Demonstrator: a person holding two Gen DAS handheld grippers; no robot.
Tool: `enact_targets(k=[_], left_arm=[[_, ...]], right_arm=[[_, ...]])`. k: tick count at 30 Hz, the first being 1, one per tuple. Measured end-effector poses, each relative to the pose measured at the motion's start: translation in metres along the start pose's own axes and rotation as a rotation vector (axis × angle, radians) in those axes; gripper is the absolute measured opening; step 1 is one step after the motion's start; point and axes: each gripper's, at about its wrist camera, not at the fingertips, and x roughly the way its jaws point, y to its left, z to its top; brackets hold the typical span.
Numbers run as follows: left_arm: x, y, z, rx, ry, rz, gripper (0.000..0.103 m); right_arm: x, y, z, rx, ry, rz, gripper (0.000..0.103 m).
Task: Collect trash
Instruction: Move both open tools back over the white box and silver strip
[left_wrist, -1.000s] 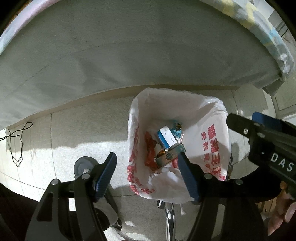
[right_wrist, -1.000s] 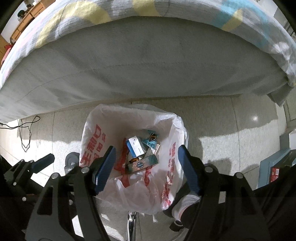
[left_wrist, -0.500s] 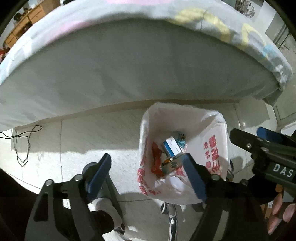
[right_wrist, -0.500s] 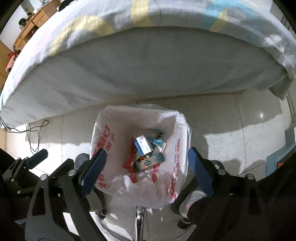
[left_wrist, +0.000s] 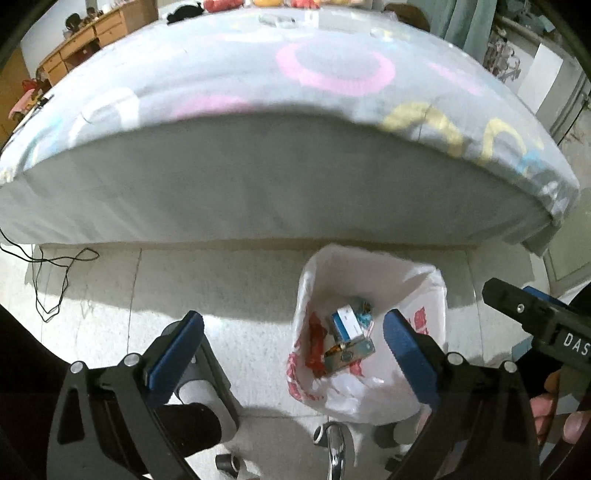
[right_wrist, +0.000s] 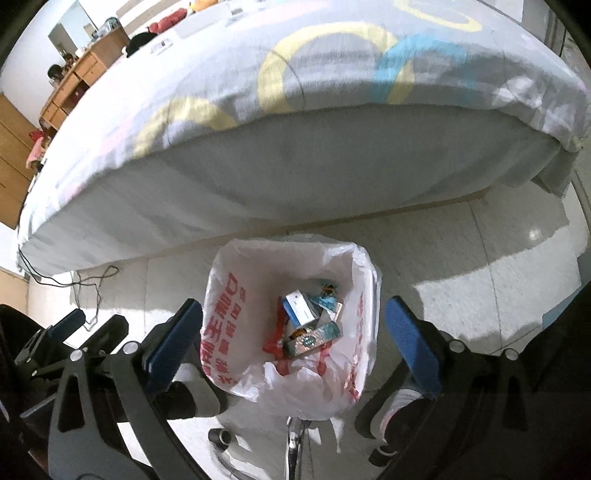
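White bag (right_wrist: 236, 295) holds boxes (right_wrist: 301, 312), wrappers; left claw (left_wrist: 291, 354), right claw (right_wrist: 295, 339) opening, empty.

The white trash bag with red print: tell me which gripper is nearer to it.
Right. The right gripper hangs directly over the trash bag, its opening jaws straddling it and empty. The left gripper sits off to the bag's left side, jaws also opening and empty.

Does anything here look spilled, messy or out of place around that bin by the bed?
Nothing stands out. The trash lies inside the white bag lining the bin, none on the floor around it. A loose black cable trails beside the bed.
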Motion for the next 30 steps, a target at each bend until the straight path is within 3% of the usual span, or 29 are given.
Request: enact_targets(k=[11,18,30], left_arm=[[-0.032,0.031,0.024,-0.099,-0.103,0.013,0.095],[-0.064,0.036,0.061,-0.089,-0.208,0.0,0.095],[-0.074,0.058,0.139,-0.108,-0.27,-0.013,0.095]], right_arm=[[-0.042,0.008,0.025,0.005,-0.137,0.059,0.096],[-0.078,0.011,0.064,0.012,-0.209,0.07,0.096],[-0.124,0.038,0.142,-0.078,-0.295,0.071,0.096]])
